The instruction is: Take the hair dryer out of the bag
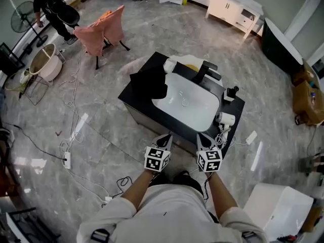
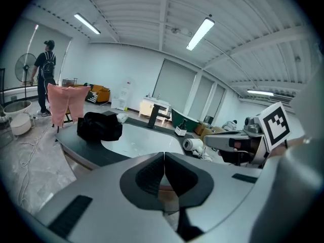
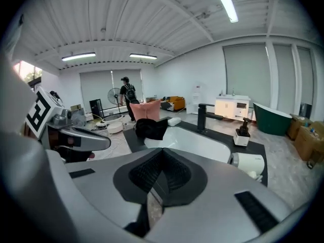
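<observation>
A white hair dryer (image 1: 226, 118) lies on the right end of the black counter (image 1: 136, 103), its cord bunched beside it. The black bag (image 1: 149, 82) sits crumpled on the counter's left end, beside the white sink (image 1: 188, 101). My left gripper (image 1: 166, 136) and right gripper (image 1: 201, 137) hover side by side at the counter's front edge, apart from both things. Each is shut with nothing between its jaws. In the left gripper view the shut jaws point over the sink, with the bag (image 2: 99, 126) on the left and the dryer (image 2: 193, 145) on the right. The right gripper view shows the dryer (image 3: 249, 164) close on the right.
A black faucet (image 1: 205, 71) and a soap dispenser (image 1: 231, 92) stand at the sink's far side. A pink-covered chair (image 1: 104, 32) and a person (image 1: 50, 6) by a fan are at the far left. Cables trail over the floor; a white box (image 1: 278, 209) sits at near right.
</observation>
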Demonstrator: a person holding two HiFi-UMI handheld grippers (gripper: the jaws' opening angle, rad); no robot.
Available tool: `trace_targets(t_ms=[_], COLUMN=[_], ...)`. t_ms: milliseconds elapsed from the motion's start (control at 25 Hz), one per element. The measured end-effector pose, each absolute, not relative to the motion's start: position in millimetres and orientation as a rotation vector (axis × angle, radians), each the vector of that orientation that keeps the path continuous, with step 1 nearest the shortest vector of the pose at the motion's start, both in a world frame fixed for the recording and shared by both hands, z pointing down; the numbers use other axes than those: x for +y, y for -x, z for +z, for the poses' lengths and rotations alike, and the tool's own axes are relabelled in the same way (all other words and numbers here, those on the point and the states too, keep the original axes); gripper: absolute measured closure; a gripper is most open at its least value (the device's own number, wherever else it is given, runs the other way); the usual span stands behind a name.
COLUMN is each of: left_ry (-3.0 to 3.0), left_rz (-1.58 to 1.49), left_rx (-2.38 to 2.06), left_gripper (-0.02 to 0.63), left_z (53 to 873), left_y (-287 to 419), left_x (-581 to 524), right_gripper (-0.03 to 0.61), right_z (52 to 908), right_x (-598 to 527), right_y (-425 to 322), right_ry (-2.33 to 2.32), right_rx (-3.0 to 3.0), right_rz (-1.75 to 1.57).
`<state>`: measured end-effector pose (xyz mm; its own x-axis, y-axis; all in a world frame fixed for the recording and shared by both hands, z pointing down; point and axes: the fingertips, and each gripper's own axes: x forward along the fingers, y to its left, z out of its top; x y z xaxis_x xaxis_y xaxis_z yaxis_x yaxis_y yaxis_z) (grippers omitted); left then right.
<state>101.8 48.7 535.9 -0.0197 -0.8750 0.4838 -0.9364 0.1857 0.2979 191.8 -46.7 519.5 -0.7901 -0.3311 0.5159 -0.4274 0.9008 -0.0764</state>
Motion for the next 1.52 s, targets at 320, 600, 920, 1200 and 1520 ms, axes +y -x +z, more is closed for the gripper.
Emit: trace_targets(t_ms=[320,600,920,1200,1520], left_ry=[-1.648,-1.650,-1.693,-1.723,-1.753], left_rz=[0.051,0.008,0.042,-0.006,0.032], left_rx=[-2.081,-2.305,-2.505,-2.496,-2.496], left_gripper=[0.594,0.594,0.594,0.594,0.594], left_z=[489,406,332,319,314], left_y=[-135,-146,-143,-144,-146], left_x=[41,31,28,26,26], right_gripper=[0.581,0.581,0.581,0.580,0.581], right_z=[466,391,349,331,324], right_x=[-31,-71,-81,-82,-78], right_y=[-190,-203,-236,-251,-259], right_ry=[-0.310,-0.302,-0.436,-0.525,-0.579], right_rx=[-2.710,-2.872,-2.946,-2.959,-2.951], right_rz=[0.102,0.122,0.002,-0.054,-0.068])
